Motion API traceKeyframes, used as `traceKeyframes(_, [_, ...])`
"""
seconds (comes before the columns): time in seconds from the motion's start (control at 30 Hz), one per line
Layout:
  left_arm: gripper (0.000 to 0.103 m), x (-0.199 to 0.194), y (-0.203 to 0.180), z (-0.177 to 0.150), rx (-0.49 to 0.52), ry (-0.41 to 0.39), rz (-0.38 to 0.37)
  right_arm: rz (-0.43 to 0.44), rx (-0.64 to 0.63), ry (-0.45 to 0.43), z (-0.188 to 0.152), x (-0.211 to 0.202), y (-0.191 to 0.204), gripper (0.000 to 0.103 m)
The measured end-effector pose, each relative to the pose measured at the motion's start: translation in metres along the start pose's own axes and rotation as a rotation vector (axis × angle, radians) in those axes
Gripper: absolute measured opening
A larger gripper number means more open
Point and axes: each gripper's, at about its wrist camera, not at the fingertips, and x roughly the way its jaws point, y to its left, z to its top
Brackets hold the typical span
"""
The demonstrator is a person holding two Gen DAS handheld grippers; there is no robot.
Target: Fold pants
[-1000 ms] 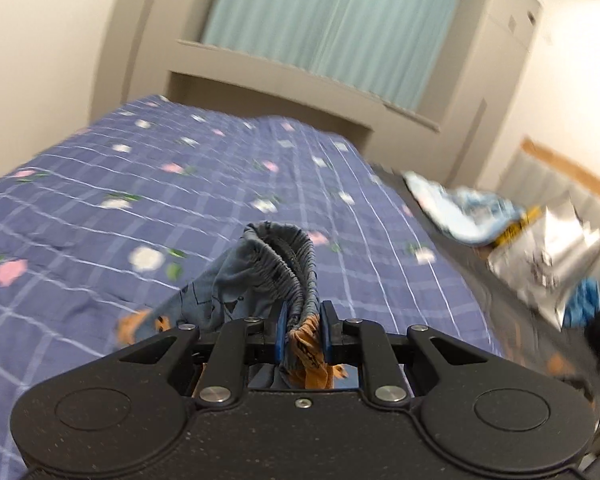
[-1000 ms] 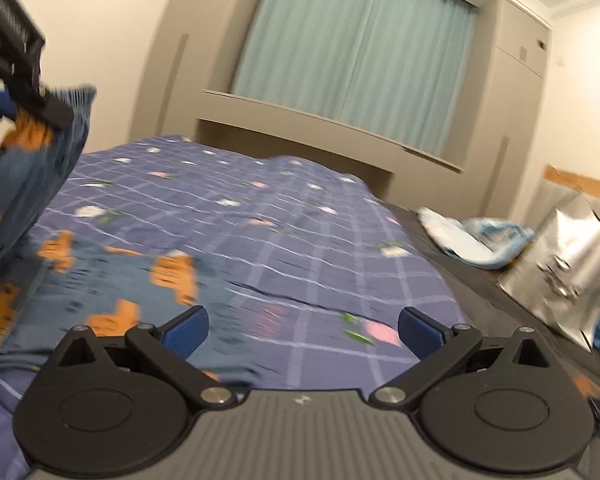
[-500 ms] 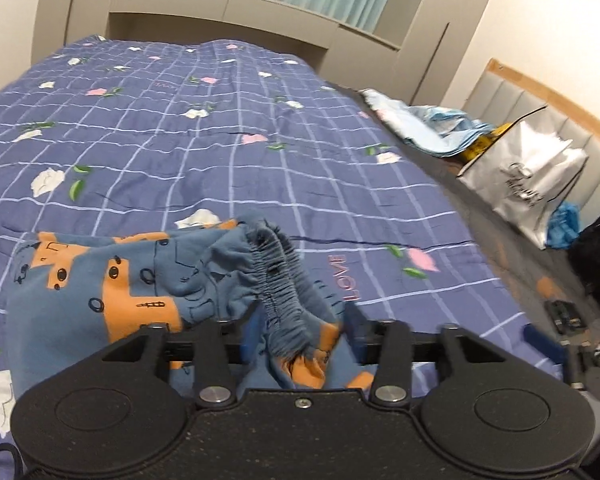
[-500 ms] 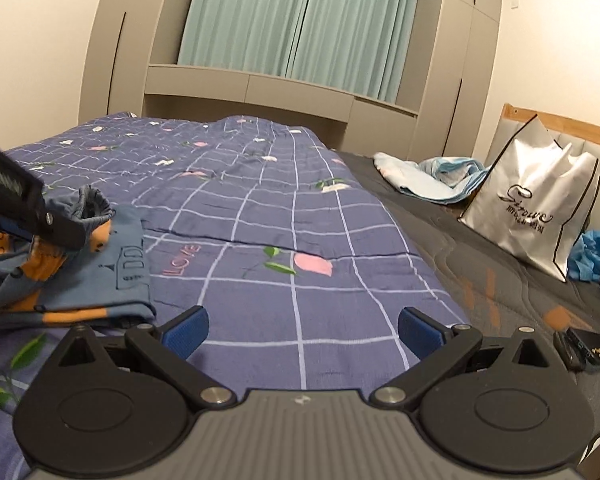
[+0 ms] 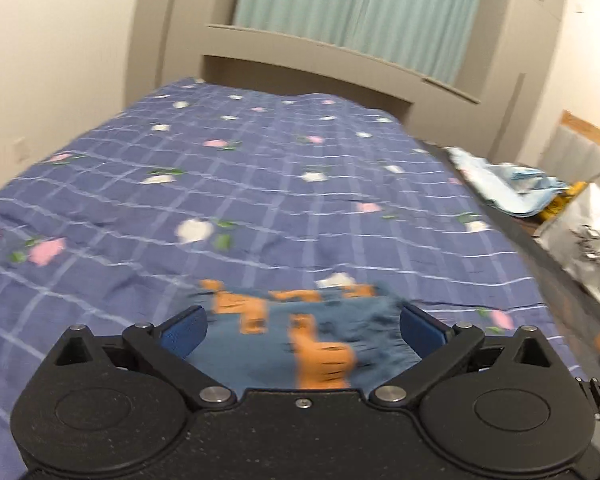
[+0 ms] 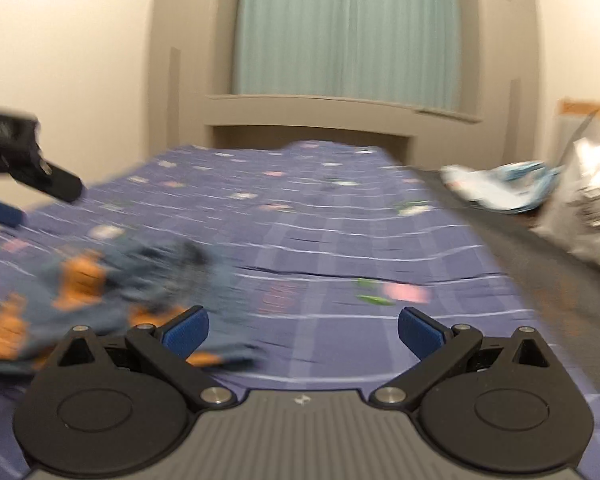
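The blue pants with orange prints lie bunched on the purple checked bedspread. My left gripper is open, raised above them, with the pants showing between its blue pads. In the right wrist view the pants lie at the lower left, blurred. My right gripper is open and empty, to the right of the pants. The left gripper's fingers show at that view's left edge, above the pants.
A light blue cloth and a silver bag lie on the dark mattress strip at the right. A wooden headboard stands at the far right. A beige shelf and teal curtains are behind the bed.
My left gripper has opened and let go of the pants' waistband, then lifted away. The pants have dropped onto the bedspread. The right gripper stays open and has shifted.
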Motion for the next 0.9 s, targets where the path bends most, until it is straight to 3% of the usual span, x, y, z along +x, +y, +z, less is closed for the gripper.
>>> traceKeyframes(0.2, [0.102,0.003,0.039,-0.014,-0.051,0.068,0.097,0.288,0.098,0.073,0.014,0.027,0.016,0.103])
traceKeyframes(0.4, [0.102,0.022,0.055,-0.038,-0.068,0.164,0.107,0.34,0.248,0.146,0.015,0.051,0.018,0.102])
traceKeyframes(0.5, [0.102,0.028,0.054,-0.046,-0.073,0.193,0.082,0.337,0.31,0.171,0.014,0.058,0.016,0.089])
traceKeyframes(0.6, [0.102,0.03,0.048,-0.05,-0.063,0.199,0.066,0.306,0.326,0.18,0.013,0.061,0.014,0.067])
traceKeyframes(0.67, [0.102,0.03,0.046,-0.05,-0.062,0.201,0.061,0.275,0.325,0.176,0.013,0.06,0.014,0.039])
traceKeyframes(0.77, [0.102,0.027,0.042,-0.049,-0.067,0.196,0.046,0.274,0.332,0.152,0.015,0.056,0.009,0.024])
traceKeyframes(0.9, [0.102,0.026,0.038,-0.05,-0.063,0.198,0.029,0.259,0.328,0.104,0.019,0.044,0.003,0.021])
